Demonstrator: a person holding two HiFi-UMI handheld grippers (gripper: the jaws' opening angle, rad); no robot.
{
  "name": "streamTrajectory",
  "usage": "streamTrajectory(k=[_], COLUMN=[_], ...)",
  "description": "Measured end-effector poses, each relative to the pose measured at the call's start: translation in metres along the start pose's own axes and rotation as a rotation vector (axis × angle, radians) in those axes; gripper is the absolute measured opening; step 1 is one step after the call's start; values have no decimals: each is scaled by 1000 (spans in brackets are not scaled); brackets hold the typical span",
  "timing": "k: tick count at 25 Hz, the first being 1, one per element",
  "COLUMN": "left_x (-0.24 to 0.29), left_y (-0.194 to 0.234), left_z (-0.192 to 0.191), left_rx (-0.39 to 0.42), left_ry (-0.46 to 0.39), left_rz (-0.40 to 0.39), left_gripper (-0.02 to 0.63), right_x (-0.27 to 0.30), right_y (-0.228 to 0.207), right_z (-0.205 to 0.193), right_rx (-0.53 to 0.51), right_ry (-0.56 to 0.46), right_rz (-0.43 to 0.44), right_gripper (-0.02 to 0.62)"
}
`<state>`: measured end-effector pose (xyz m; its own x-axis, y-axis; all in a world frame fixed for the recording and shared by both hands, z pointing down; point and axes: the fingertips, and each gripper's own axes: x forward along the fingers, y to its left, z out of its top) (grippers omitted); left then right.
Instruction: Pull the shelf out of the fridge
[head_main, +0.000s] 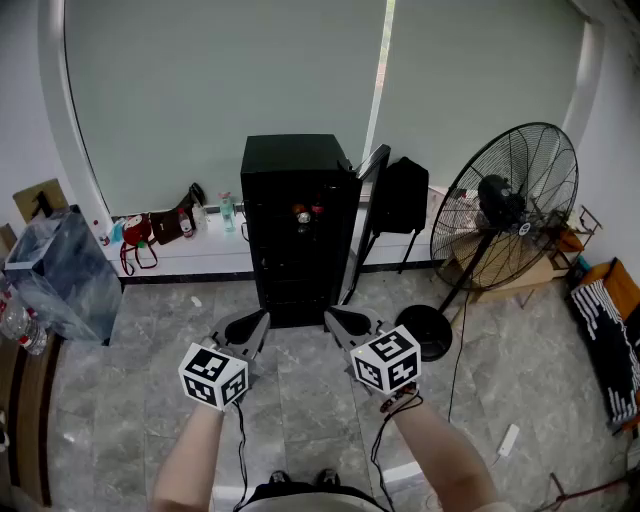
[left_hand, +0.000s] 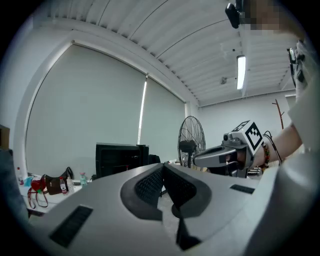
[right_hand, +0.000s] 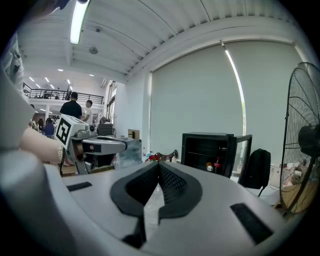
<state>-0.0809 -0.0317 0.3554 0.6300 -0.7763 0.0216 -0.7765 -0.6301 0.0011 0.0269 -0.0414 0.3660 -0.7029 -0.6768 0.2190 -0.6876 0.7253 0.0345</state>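
Pale matte roller blinds (head_main: 220, 90) fill the back wall. The floor (head_main: 300, 430) is grey, veined stone tile and looks glossy. A round wire-cage fan (head_main: 510, 205) stands right on a black disc base. The fridge (head_main: 296, 225) is a black, boxy, smooth-sided unit against the low white ledge (head_main: 205, 255). Its door (head_main: 366, 220) is swung open to the right and seen edge-on. The shelf (head_main: 285, 227) is inside the fridge, a thin flat level in the dark cavity. Small red-topped items (head_main: 303, 213) are on it, and its material is unclear. A translucent crinkled plastic bag (head_main: 55, 275) sits far left. A soft black backpack (head_main: 400, 195) leans just right of the door. Red and brown bags (head_main: 150, 232) and small bottles (head_main: 227, 210) lie on the ledge.

The left gripper (head_main: 262, 318) and right gripper (head_main: 330, 316) are grey moulded plastic with black ribbed rubber pads. Each has a checker-marked cube. Both are held side by side over the floor, near the fridge front but not touching it. Both sets of jaws are clenched, pad against pad, with nothing between them.
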Motion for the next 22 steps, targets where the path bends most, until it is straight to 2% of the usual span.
streamTrajectory(k=[22], left_x=[-3], left_y=[-3], left_z=[-1], left_rx=[-4], left_ry=[8], left_rz=[-8], left_gripper=[8], right_x=[-3], right_y=[0], right_z=[-1], right_rx=[37], right_ry=[-12], right_rz=[-10], right_gripper=[15])
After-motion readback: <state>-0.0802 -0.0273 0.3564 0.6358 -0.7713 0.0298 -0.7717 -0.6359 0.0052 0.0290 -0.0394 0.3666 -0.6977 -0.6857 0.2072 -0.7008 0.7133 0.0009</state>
